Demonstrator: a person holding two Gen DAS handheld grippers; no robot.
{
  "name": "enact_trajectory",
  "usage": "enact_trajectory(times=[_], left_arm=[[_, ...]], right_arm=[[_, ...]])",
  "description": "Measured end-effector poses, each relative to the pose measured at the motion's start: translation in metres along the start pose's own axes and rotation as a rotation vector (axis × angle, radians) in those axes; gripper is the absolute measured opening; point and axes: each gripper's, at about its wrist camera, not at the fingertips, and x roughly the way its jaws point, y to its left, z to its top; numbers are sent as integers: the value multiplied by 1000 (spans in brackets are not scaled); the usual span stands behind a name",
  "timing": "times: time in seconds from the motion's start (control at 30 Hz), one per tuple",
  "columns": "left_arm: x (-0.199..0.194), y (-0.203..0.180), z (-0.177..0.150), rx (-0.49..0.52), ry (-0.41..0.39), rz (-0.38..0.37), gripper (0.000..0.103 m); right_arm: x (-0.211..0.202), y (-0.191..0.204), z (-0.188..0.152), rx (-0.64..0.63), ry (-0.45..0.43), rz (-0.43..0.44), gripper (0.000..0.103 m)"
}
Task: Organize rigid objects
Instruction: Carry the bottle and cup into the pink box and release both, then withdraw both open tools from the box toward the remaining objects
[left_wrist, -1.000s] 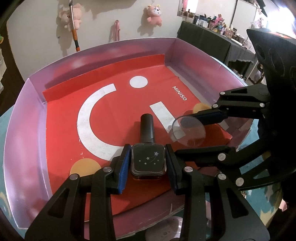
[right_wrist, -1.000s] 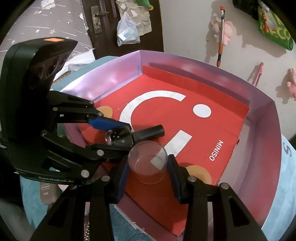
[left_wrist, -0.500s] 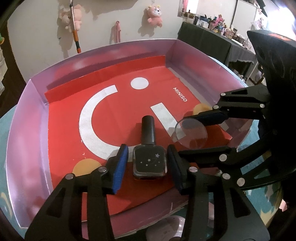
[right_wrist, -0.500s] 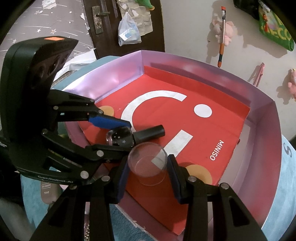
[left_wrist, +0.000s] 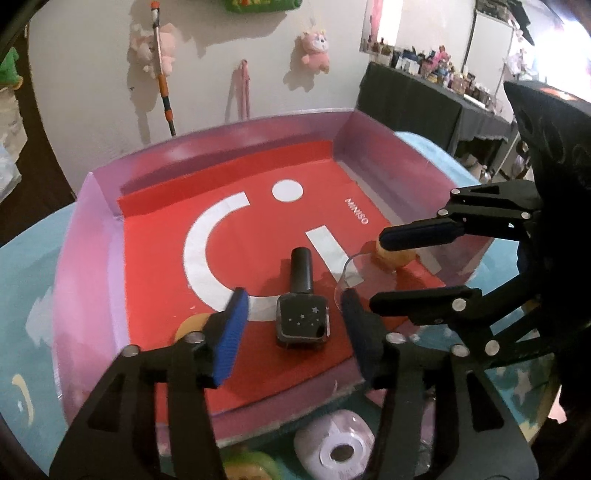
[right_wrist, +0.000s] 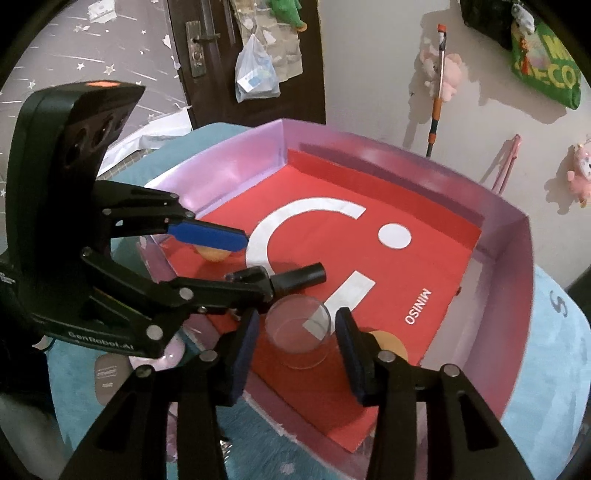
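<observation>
While both grippers gape wide | nail polish bottle (left_wrist: 302, 317) between left gripper (left_wrist: 291, 332) | glass cup (right_wrist: 297, 332) between right gripper (right_wrist: 295, 345)

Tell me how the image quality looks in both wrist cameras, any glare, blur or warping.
Left wrist view: strong fisheye bending with dark corners, blown-out glare at the upper right, the nail polish bottle fairly sharp. Right wrist view: same barrel warp, the clear cup hard to read against the red tray, and the near gripper fingers soft.
</observation>
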Motion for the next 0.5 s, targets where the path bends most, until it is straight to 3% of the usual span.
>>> enact_trajectory(times=[0.03,0.17,0.5], left_arm=[[-7,1,-1,-9,-13,-2,66],[-39,1,-7,-52,-78,-21,69],[-119,-13,-32,-74,-230,12,83]], right_arm=[[-4,2,1,1,-8,-4,49],[-27,12,3,8,-51,-23,60],[-96,56,-3,51,-182,-70,86]])
